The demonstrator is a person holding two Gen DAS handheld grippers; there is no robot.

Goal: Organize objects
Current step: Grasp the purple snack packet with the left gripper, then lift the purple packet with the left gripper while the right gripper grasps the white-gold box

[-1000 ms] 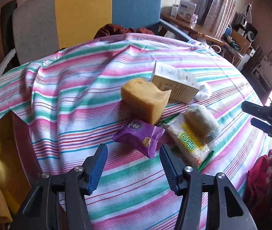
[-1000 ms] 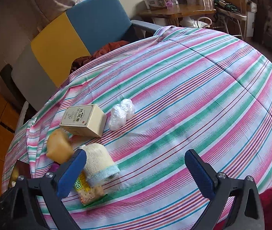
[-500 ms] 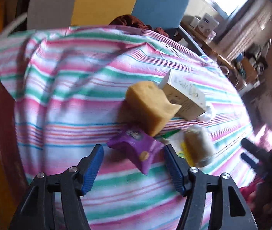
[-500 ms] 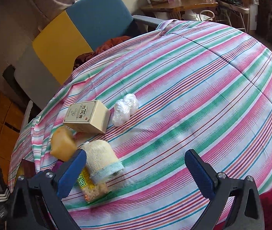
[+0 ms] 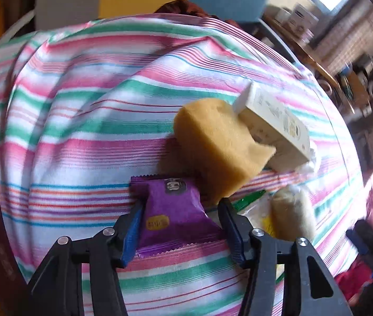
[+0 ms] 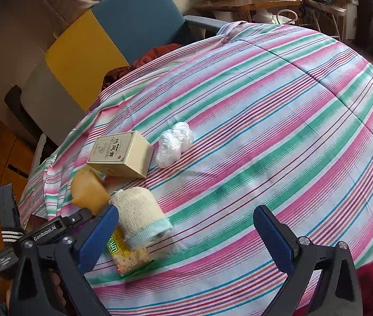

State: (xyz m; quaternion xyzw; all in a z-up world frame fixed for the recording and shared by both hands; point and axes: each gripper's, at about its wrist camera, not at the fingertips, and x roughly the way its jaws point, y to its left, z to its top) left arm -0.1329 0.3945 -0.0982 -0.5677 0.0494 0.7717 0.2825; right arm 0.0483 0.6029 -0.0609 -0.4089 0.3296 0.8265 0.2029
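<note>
**Left tongs straddling the purple snack packet**

On the left, the left gripper (image 5: 179, 220) is sitting low over the striped tablecloth (image 5: 81, 137) with the purple snack packet (image 5: 172, 214) lying between its blue pads (image 5: 131, 230). The left pad is touching the packet's edge and the right pad is lying right at its other edge, but I cannot tell whether the jaws are pinching the packet yet or only bracketing it. The packet is lying flat on the cloth, its crimped ends pointing toward and away from the camera.

Just beyond the packet and a little to the right, a tan sponge (image 5: 218, 147) is leaning against a cream carton (image 5: 273, 126), which is lying tilted on the cloth. Right of the gripper, a rolled beige sock (image 5: 293, 213) is resting on a cracker packet (image 5: 260, 216) with green and yellow print. At the far right edge, the tips of the other gripper are showing as a dark blur.

In the right wrist view, the same cluster is sitting at the left: the sponge (image 6: 89, 191), the carton (image 6: 122, 154), the sock (image 6: 140, 214) over the crackers (image 6: 127, 255), and a crumpled clear plastic wad (image 6: 174, 143) just right of the carton. The right gripper (image 6: 186, 231) is hovering over the cloth (image 6: 278, 121) with its jaws spread wide and nothing between them. A yellow and blue chair (image 6: 102, 39) is standing behind the table.
</note>
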